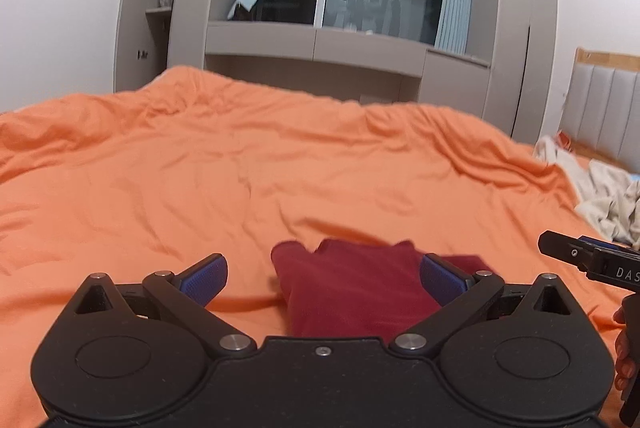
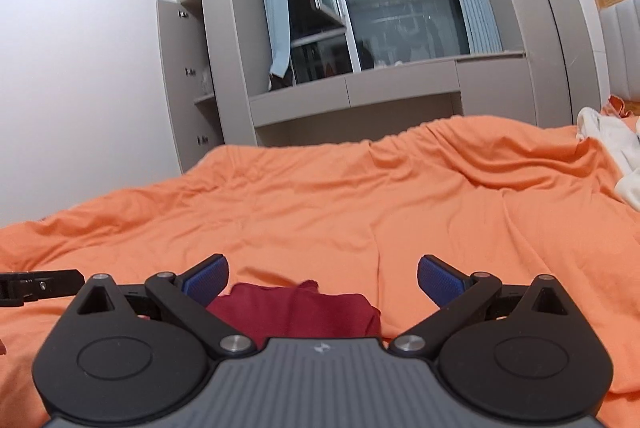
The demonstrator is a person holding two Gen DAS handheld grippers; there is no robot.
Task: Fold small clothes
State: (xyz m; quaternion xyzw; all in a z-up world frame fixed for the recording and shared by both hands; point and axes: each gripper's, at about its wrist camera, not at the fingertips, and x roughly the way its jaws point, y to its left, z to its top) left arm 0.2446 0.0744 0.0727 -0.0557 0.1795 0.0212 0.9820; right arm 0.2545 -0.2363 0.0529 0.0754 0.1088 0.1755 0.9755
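A small dark red garment lies folded on the orange bedspread. My left gripper hovers over its near edge with both blue pads spread wide, open and touching nothing. In the right wrist view the same red garment lies low between my fingers, and my right gripper is open above it, empty. The right gripper's black body shows at the right edge of the left wrist view, and part of the left gripper shows at the left edge of the right wrist view.
A heap of pale clothes lies on the bed at the far right, also seen as pale clothes. A grey wardrobe and window unit stands behind the bed. A padded headboard is on the right. A hand grips the right tool.
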